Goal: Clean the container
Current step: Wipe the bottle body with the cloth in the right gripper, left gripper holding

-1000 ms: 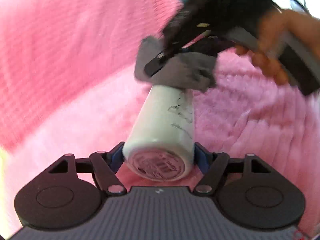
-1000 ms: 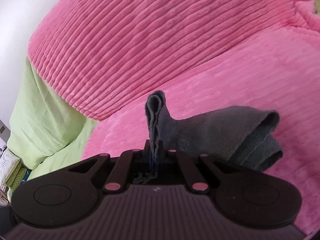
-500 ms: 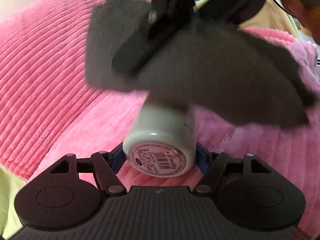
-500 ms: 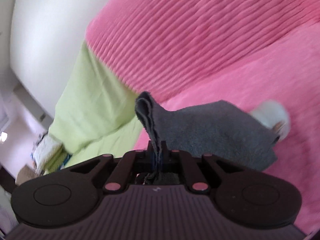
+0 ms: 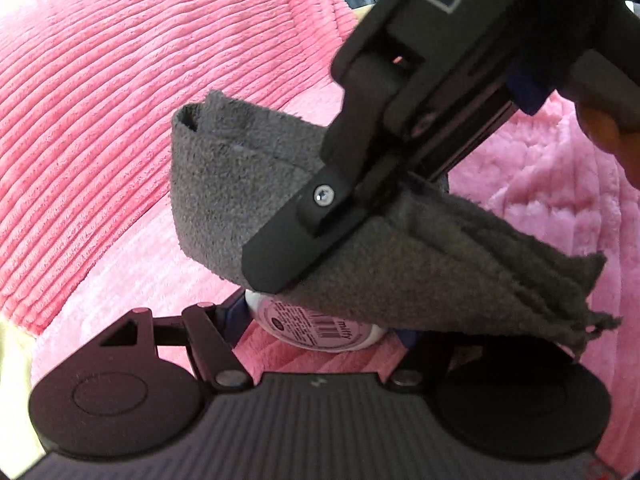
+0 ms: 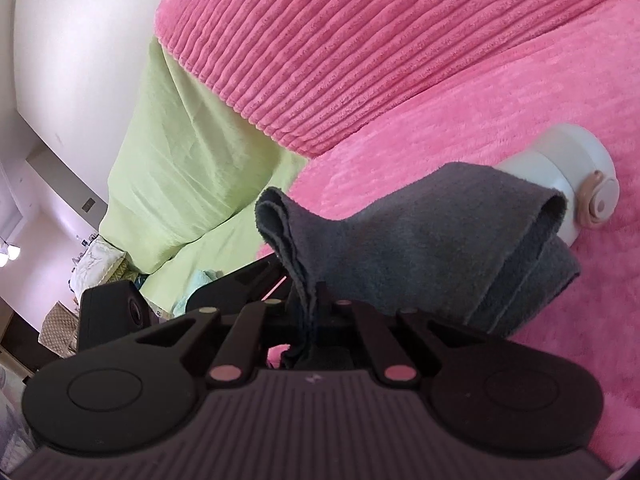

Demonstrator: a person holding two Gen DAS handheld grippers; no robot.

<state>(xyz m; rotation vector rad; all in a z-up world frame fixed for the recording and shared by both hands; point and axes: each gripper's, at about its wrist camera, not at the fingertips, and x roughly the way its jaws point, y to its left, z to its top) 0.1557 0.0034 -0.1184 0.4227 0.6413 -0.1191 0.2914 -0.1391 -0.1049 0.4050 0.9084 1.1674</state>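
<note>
My left gripper [image 5: 316, 320] is shut on a white bottle [image 5: 320, 330], held by its base; only the labelled bottom shows there. My right gripper [image 6: 310, 308] is shut on a folded grey cloth [image 6: 420, 248]. The cloth [image 5: 400, 256] drapes over the bottle's body and hides most of it. In the right wrist view the bottle's capped top [image 6: 576, 184] sticks out past the cloth. The right gripper's body [image 5: 420, 100] fills the upper right of the left wrist view, close over the bottle.
A pink ribbed blanket [image 6: 400, 60] covers the bed below and behind. A light green sheet [image 6: 180, 168] lies to the left, with a white wall [image 6: 72, 40] beyond. The left gripper's camera [image 6: 116, 312] shows low on the left.
The right gripper and cloth have slid along the bottle toward its base, covering more of it. The bottle's top now shows past the cloth. The left gripper kept its hold.
</note>
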